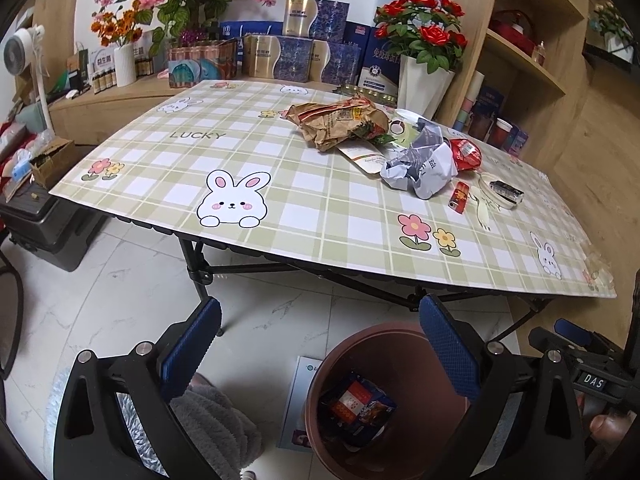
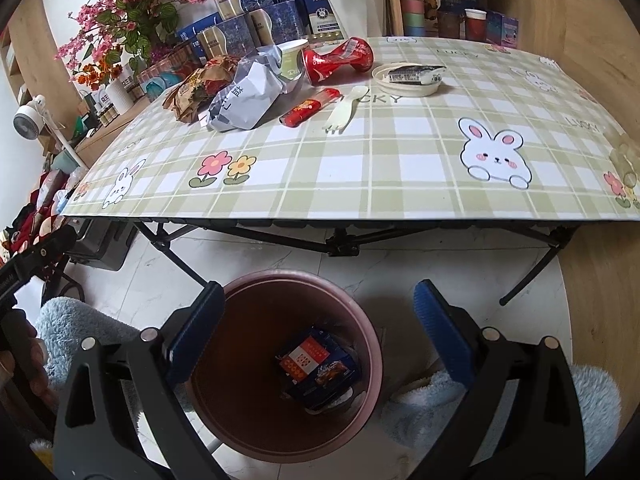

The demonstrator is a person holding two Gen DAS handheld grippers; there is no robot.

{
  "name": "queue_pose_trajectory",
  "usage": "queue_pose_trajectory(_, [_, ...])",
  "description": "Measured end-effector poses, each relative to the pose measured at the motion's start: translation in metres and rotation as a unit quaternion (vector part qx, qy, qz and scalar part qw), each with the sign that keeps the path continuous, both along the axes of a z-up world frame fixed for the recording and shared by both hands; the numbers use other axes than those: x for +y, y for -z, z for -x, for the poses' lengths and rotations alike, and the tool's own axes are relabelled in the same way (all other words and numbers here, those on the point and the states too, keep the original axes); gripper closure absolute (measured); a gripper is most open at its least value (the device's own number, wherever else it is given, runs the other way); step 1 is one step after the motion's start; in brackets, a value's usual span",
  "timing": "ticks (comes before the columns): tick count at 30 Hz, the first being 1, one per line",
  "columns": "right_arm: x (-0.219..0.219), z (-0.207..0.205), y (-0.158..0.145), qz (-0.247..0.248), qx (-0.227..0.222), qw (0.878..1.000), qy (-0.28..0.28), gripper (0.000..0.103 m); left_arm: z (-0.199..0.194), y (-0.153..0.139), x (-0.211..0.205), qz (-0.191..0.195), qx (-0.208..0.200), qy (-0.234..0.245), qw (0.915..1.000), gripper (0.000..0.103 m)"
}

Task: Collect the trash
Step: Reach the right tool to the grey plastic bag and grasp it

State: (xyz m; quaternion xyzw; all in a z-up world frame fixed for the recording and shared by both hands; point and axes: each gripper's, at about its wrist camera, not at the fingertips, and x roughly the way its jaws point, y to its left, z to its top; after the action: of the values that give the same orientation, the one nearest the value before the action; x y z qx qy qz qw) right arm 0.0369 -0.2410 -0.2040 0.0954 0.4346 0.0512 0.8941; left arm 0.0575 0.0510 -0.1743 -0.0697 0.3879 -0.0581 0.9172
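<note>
Trash lies on the checked table [image 1: 280,184]: a crumpled brown paper bag [image 1: 336,120], a crumpled white and grey bag [image 1: 420,168], a crushed red can [image 1: 466,154], a small red wrapper [image 1: 460,196], a lid with a dark packet [image 1: 506,192]. The right wrist view shows the brown bag [image 2: 200,88], white bag [image 2: 248,100], red can [image 2: 340,60], red wrapper [image 2: 308,108], plastic fork [image 2: 344,108] and lid [image 2: 412,76]. A brown bin [image 2: 360,320] on the floor holds a dark blue packet [image 2: 316,368]; the bin [image 1: 384,340] also shows in the left wrist view. Both my left gripper [image 1: 320,340] and right gripper [image 2: 316,320] are open and empty above the bin.
Boxes [image 1: 296,52], flower pots [image 1: 424,76] and bottles stand behind the table. Wooden shelves [image 1: 532,52] rise at the right. A fan [image 1: 24,48] and a dark case [image 1: 48,216] sit at the left. Black table legs [image 2: 340,240] cross under the tabletop.
</note>
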Motion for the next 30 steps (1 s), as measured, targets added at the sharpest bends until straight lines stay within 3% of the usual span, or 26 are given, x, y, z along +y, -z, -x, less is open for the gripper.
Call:
queue_pose_trajectory(14, [-0.005,-0.034,-0.008,0.013,-0.006,1.000,-0.010,0.009,-0.029,0.002,-0.008,0.016,0.020,0.026,0.9993,0.006])
queue_pose_trajectory(21, [0.005,-0.074,-0.023,0.019,-0.017,0.999,-0.030,0.008,-0.063,-0.007,0.000,0.015,0.018,0.021,0.9995,0.006])
queue_pose_trajectory(30, [0.050,-0.149,-0.040,0.041,-0.037,0.995,-0.086,0.007,-0.115,-0.026,0.018,0.006,-0.002,0.020,0.9998,0.006])
